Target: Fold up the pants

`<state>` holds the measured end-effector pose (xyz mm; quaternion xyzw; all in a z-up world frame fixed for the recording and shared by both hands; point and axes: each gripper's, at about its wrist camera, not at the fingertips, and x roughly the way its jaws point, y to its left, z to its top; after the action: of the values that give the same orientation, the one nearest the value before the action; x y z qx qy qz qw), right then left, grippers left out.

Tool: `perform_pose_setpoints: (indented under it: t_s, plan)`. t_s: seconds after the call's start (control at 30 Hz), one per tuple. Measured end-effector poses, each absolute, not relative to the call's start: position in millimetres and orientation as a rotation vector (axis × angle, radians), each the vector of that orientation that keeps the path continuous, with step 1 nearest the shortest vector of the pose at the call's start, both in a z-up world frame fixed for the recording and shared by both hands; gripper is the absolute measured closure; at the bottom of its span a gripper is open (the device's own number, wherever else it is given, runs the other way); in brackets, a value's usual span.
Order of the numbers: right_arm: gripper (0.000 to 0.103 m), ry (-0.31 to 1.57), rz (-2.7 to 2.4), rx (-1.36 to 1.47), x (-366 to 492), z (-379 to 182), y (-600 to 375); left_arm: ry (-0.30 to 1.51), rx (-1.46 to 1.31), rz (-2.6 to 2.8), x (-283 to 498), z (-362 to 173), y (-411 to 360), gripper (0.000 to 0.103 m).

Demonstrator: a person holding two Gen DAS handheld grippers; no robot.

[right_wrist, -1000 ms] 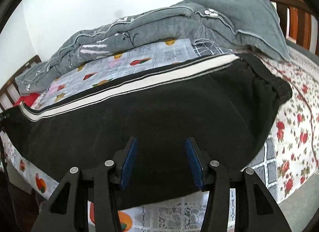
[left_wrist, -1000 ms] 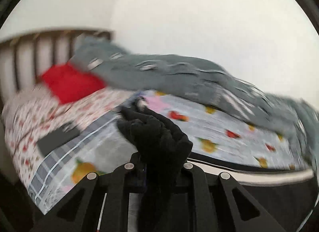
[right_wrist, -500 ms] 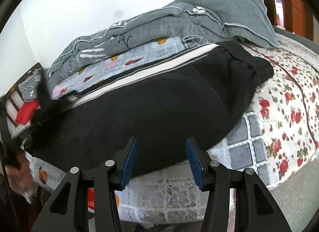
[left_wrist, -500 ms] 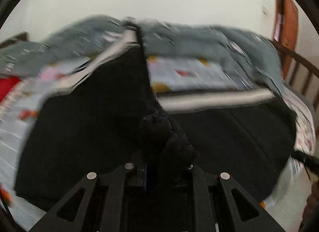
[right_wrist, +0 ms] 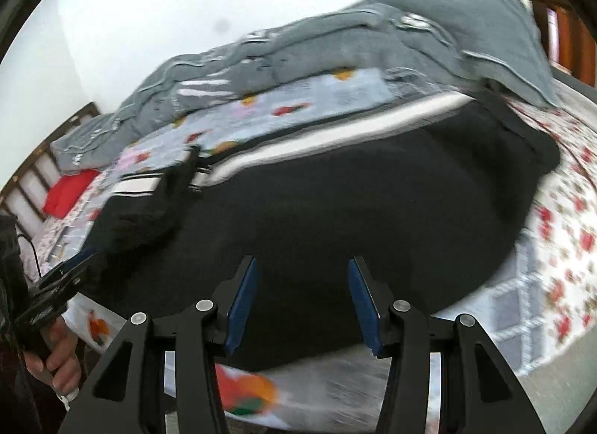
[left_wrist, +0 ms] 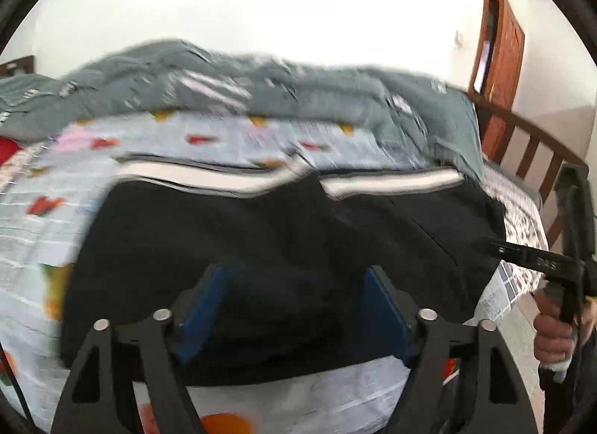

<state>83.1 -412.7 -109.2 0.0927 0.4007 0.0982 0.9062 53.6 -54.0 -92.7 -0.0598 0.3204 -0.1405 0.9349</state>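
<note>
Black pants (left_wrist: 261,240) with a white side stripe (left_wrist: 388,184) lie on the bed, the leg end folded over toward the waist. In the right wrist view the pants (right_wrist: 354,210) fill the middle, with the folded leg end at left (right_wrist: 149,202). My left gripper (left_wrist: 294,307) is open and empty, just above the near edge of the pants. My right gripper (right_wrist: 302,303) is open and empty over the near edge too. Each gripper shows at the side of the other's view, the right one (left_wrist: 530,258) and the left one (right_wrist: 56,284).
A grey quilt (left_wrist: 261,87) is bunched along the far side of the bed. A fruit-print sheet (left_wrist: 33,217) and a floral sheet (right_wrist: 567,247) cover the bed. A red pillow (right_wrist: 67,195) lies by the wooden headboard. A wooden door (left_wrist: 500,46) stands at right.
My left gripper carried the bunched leg end across over the pants, then opened and let it go. The pants now lie folded. My right gripper stayed open and shifted slightly.
</note>
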Motion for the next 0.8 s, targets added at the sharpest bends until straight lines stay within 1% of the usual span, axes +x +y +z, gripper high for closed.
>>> perform_pose_setpoints:
  t_s: [0.17,0.37,0.4,0.43,0.57,0.6,0.67,0.73,0.77,0.8]
  plan:
    - [0.053,0.82,0.367,0.184,99.7,-106.3,-346.8,0.66,-0.169,-0.14,50.0,-91.7,17.9,0.026]
    - [0.053,0.895,0.452,0.19,121.6,-132.0,-289.3,0.687,-0.267,-0.005,40.3,-104.5,87.4,0.026]
    - [0.068,0.91,0.456,0.19,124.2,-137.7,-284.5,0.693,-0.281,0.012,39.1,-107.4,96.7,0.026]
    - [0.086,0.92,0.474,0.19,125.4,-141.9,-279.9,0.696,-0.289,0.025,38.1,-109.5,102.8,0.026]
    - [0.087,0.815,0.524,0.23,101.7,-126.0,-291.7,0.685,-0.329,0.036,30.5,-117.8,124.1,0.026]
    - [0.087,0.819,0.524,0.244,97.7,-127.2,-295.2,0.683,-0.331,0.036,29.3,-119.5,125.9,0.026]
    - [0.086,0.885,0.501,0.2,99.2,-147.5,-289.4,0.685,-0.335,0.034,33.2,-122.3,127.0,0.026]
    - [0.082,0.917,0.49,0.154,99.8,-162.3,-282.9,0.695,-0.337,0.035,39.0,-123.8,126.3,0.026]
    - [0.08,0.91,0.5,0.147,98.5,-158.0,-282.6,0.696,-0.339,0.031,41.1,-123.7,125.4,0.026]
    - [0.07,0.909,0.509,0.148,98.7,-151.9,-284.3,0.691,-0.339,0.026,41.2,-123.3,124.6,0.026]
